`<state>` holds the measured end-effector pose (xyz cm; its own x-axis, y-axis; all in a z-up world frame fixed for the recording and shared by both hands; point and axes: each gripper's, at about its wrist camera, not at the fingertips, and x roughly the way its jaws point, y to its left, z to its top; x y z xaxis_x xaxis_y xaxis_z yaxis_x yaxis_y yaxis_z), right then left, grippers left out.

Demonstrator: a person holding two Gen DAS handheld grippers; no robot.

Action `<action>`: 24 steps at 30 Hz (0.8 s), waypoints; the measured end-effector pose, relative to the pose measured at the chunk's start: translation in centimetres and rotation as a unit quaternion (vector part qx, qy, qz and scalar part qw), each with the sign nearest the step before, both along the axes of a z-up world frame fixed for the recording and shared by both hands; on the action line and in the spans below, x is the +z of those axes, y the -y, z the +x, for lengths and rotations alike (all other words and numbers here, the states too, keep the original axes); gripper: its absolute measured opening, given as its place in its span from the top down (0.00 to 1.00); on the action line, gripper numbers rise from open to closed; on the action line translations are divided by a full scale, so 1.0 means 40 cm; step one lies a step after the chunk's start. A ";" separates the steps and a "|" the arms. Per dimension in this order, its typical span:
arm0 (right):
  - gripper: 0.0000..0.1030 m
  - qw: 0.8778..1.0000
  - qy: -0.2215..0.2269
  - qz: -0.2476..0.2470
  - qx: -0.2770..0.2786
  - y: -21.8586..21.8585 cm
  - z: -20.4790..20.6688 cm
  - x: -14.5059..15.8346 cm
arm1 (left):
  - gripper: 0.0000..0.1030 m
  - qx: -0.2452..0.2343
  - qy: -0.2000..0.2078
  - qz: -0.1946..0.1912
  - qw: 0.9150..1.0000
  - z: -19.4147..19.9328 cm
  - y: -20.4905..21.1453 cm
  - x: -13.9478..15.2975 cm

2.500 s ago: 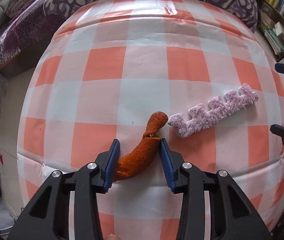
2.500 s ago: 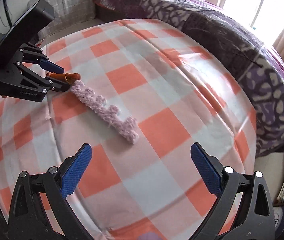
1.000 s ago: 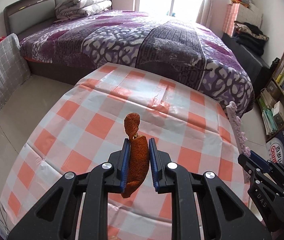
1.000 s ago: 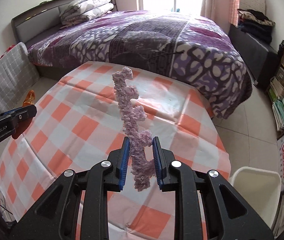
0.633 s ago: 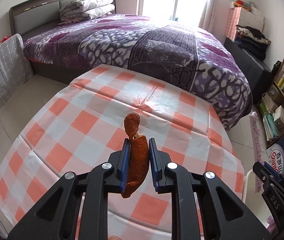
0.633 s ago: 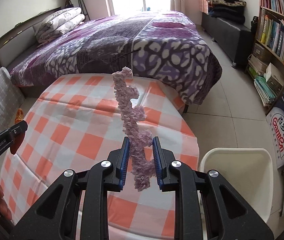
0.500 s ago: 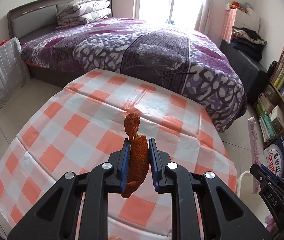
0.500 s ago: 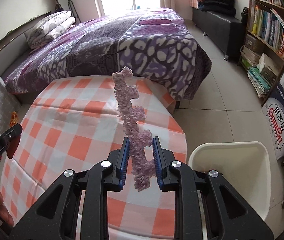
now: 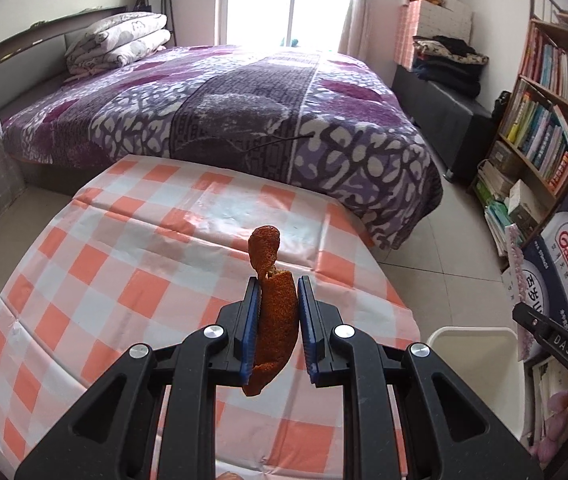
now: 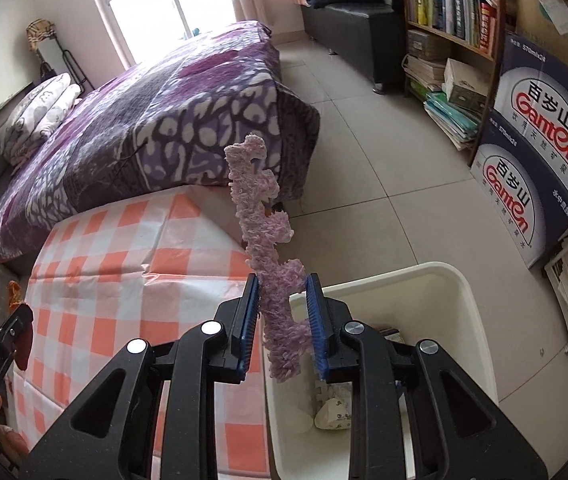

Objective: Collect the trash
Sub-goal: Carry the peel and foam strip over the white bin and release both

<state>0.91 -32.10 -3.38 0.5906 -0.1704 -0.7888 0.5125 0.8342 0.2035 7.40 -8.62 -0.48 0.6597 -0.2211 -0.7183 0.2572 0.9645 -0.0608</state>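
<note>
Left wrist view: left hand-held gripper [image 9: 278, 312] clamped tight on the orange peel [image 9: 273, 308], peel upright between the blue pads, top curling above them. It hangs over the near right part of the worktop [image 9: 132, 280] with its orange-and-white checked cover. White bin [image 9: 472, 344] on the floor just right of the worktop; bed [image 9: 224, 112] beyond.

Right wrist view: right hand-held gripper [image 10: 284, 320] narrow, jaws opening, pink fuzzy strip [image 10: 266, 240] standing upright between the pads, a gap showing at the right pad. Strip's lower end is over the left edge of the white bin [image 10: 468, 292]; bin has some scraps at the bottom. Left hand-held gripper with peel at far left edge.
</note>
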 end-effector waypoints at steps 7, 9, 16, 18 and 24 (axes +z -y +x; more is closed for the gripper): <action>0.61 0.998 0.000 0.014 -0.057 0.109 -0.066 -0.003 | 0.81 -0.067 -0.004 0.005 0.998 -0.051 0.121 -0.018; 0.52 0.997 0.001 0.017 -0.072 0.137 -0.085 -0.002 | 0.81 -0.087 -0.004 0.008 0.996 -0.070 0.159 -0.023; 0.39 0.993 0.018 0.037 -0.107 0.219 -0.142 0.006 | 0.80 -0.150 -0.006 0.018 0.988 -0.136 0.283 -0.040; 0.37 0.992 0.026 0.049 -0.113 0.243 -0.159 0.008 | 0.80 -0.168 -0.008 0.018 0.986 -0.152 0.314 -0.043; 0.34 0.988 0.042 0.070 -0.131 0.291 -0.199 0.011 | 0.79 -0.204 -0.020 0.015 0.979 -0.190 0.387 -0.058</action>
<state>-7.04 -43.76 -2.94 0.6053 -0.2181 -0.7655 0.6835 0.6354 0.3594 -0.19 -24.11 -2.80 0.4915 -0.4390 -0.7521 0.6200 0.7829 -0.0519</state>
